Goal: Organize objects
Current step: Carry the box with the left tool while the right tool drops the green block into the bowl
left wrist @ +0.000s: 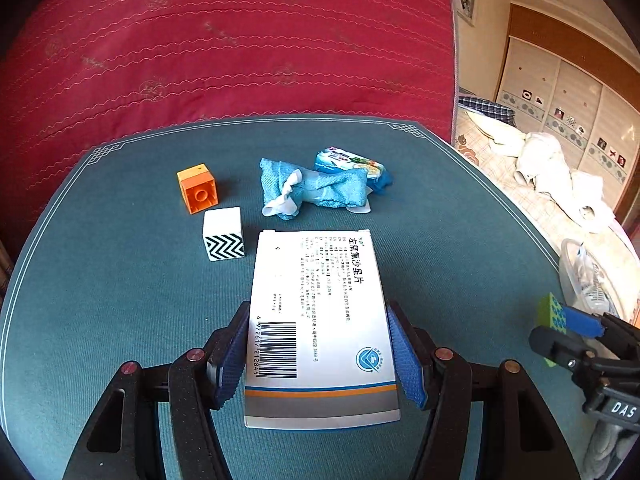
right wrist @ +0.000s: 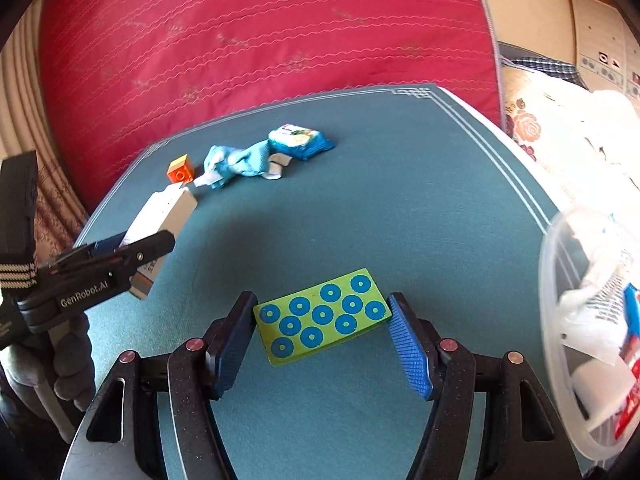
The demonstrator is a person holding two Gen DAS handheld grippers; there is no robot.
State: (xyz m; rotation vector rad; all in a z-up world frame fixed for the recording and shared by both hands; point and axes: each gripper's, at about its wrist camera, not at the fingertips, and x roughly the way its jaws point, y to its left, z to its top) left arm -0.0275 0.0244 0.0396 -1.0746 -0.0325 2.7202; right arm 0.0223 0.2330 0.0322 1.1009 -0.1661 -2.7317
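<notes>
Medicine box (left wrist: 320, 328), white with barcode and printed text, clamped across its width by left tool (left wrist: 320, 354), blue pads pressed to both long edges; carried clear of teal tabletop (left wrist: 120, 300), judging by side view from right wrist, where box (right wrist: 160, 232) hangs tilted off the cloth. Long axis in line with the fingers, pointing away from the holder toward the far items; barcode end nearest the wrist, flap end forward. Grip across the narrow dimension, probably because that span fits the jaws and keeps the flat face level for setting down. Green block (right wrist: 322, 316) with blue ringed dots, held likewise in right tool (right wrist: 322, 328), pads on its two short ends; long axis crosswise between the fingers, slightly skewed, right end further forward. Also above the tabletop, not resting, as far as can be judged. Clear plastic tub (right wrist: 560, 280) at right edge, already stuffed with packets and paper: likely destination for both, so both hands loaded for delivery. Further out, untouched: orange brick (left wrist: 198, 188), beside it white cube (left wrist: 223, 233) with black zigzag face, then crumpled blue cloth (left wrist: 316, 190) touching a blue snack packet (left wrist: 350, 164). Red quilted cover (left wrist: 240, 40) beyond the far edge of the tabletop.
</notes>
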